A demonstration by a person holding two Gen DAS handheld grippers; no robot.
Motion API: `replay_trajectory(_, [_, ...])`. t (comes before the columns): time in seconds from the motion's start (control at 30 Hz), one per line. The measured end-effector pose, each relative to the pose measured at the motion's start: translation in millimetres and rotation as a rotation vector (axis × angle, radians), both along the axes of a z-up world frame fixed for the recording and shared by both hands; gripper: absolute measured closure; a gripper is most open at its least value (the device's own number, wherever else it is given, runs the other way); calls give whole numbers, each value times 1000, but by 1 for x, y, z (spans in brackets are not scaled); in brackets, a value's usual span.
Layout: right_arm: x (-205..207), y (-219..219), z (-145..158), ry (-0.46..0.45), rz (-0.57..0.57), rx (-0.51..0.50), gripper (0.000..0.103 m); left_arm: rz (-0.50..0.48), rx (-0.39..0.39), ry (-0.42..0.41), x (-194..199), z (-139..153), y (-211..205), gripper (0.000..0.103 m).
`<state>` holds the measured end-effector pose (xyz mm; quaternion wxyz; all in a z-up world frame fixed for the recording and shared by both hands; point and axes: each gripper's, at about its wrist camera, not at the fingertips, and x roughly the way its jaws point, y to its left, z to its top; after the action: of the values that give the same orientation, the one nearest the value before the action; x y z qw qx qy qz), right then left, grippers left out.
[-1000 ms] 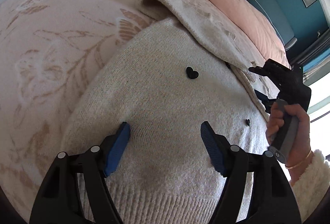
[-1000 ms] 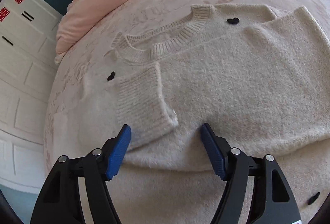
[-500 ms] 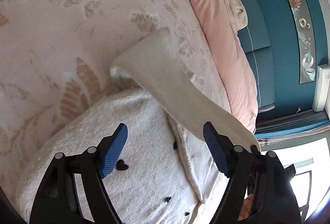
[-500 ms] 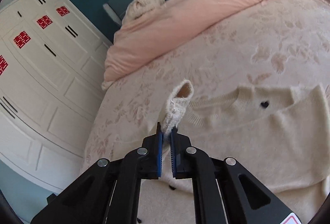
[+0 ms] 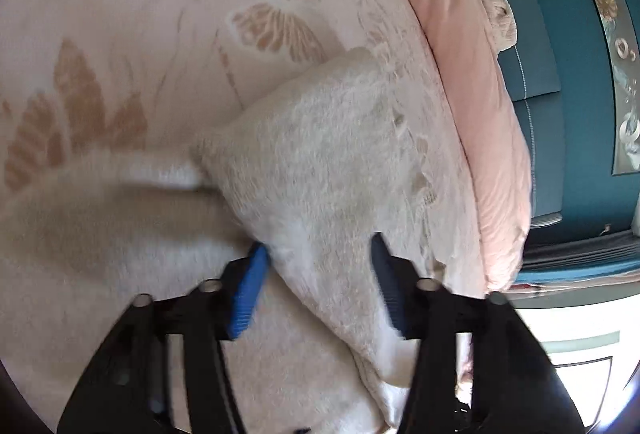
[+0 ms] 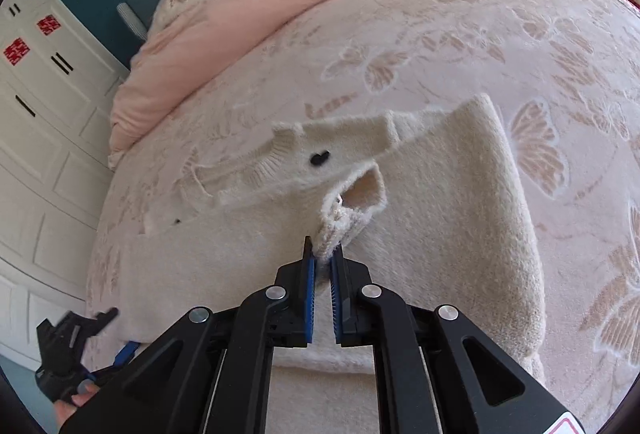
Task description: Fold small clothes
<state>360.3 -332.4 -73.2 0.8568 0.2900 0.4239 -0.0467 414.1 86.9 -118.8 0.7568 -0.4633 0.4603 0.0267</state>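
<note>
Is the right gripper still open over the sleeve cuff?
No, the right gripper is shut on the ribbed sleeve cuff of the cream sweater.

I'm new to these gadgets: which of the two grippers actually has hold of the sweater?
The right gripper: its blue pads are pinched shut on the sweater's ribbed sleeve cuff. The left gripper is open, its pads only straddling a fold of the cream sweater.

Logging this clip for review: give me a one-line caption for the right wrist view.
Right gripper pinches the ribbed sleeve cuff of a cream knit sweater spread on the floral bedspread.
</note>
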Motion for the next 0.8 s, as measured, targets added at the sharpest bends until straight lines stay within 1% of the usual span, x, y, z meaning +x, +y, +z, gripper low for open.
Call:
replay_trajectory(0.03, [-2,1,14,-56,7,14,96,-18,59,-17,7,5,2,86])
replay_trajectory(0.07, [-7,0,28,-117,9,25,96,-34,134,-28,12,12,4,92])
replay_trajectory(0.1, [-15,-3,37,-178,0,32,96,-49,190,-38,15,15,6,92])
replay_trajectory(0.13, [-22,-6,35,-207,-16,19,97,-62,237,-42,17,17,8,93])
replay_trajectory(0.17, [-23,-9,22,-164,-31,-16,97,-73,264,-39,19,14,10,93])
replay_trajectory(0.2, [-17,-12,-6,-50,-28,-30,97,-90,279,-27,20,9,11,93])
replay_trajectory(0.23, [-13,-16,-37,82,-40,-22,97,-98,306,-3,19,4,11,94])
replay_trajectory(0.27, [-17,-19,-56,134,-60,9,97,-103,309,9,17,-1,14,94])
replay_trajectory(0.33, [-34,-22,-47,9,-104,81,97,-110,304,0,14,-7,14,94])
replay_trajectory(0.37, [-38,-21,-42,-40,-109,86,97,-120,310,-10,12,-8,15,94])
replay_trajectory(0.4, [-35,-18,-47,-21,-103,43,97,-131,325,-14,11,-10,15,93])
replay_trajectory(0.43, [-26,-15,-62,65,-80,10,98,-140,338,-14,11,-10,14,93])
replay_trajectory(0.47, [-24,-13,-69,86,-69,9,98,-144,347,-13,11,-10,12,92])
replay_trajectory(0.53, [-27,-12,-55,61,-78,25,96,-163,348,-15,8,-6,11,91])
replay_trajectory(0.57, [-31,-12,-46,50,-70,53,93,-182,335,-23,5,-4,13,89])
replay_trajectory(0.6, [-40,-9,-35,40,-62,56,92,-212,313,-43,-2,0,16,89])
replay_trajectory(0.63, [-55,-5,-23,20,-56,25,85,-236,307,-74,-13,6,21,87])
replay_trajectory(0.67, [-76,-3,-14,4,-45,-17,67,-257,324,-99,-27,13,27,80])
replay_trajectory(0.7, [-100,0,-6,-2,-37,-64,57,-272,352,-112,-44,20,34,73])
replay_trajectory(0.73, [-126,0,-2,-6,-35,-98,48,-290,371,-122,-65,25,44,59])
replay_trajectory(0.77, [-156,-1,-2,0,-37,-119,46,-310,391,-124,-86,29,54,48])
replay_trajectory(0.8, [-187,-2,-6,28,-38,-124,46,-324,414,-121,-110,31,65,44])
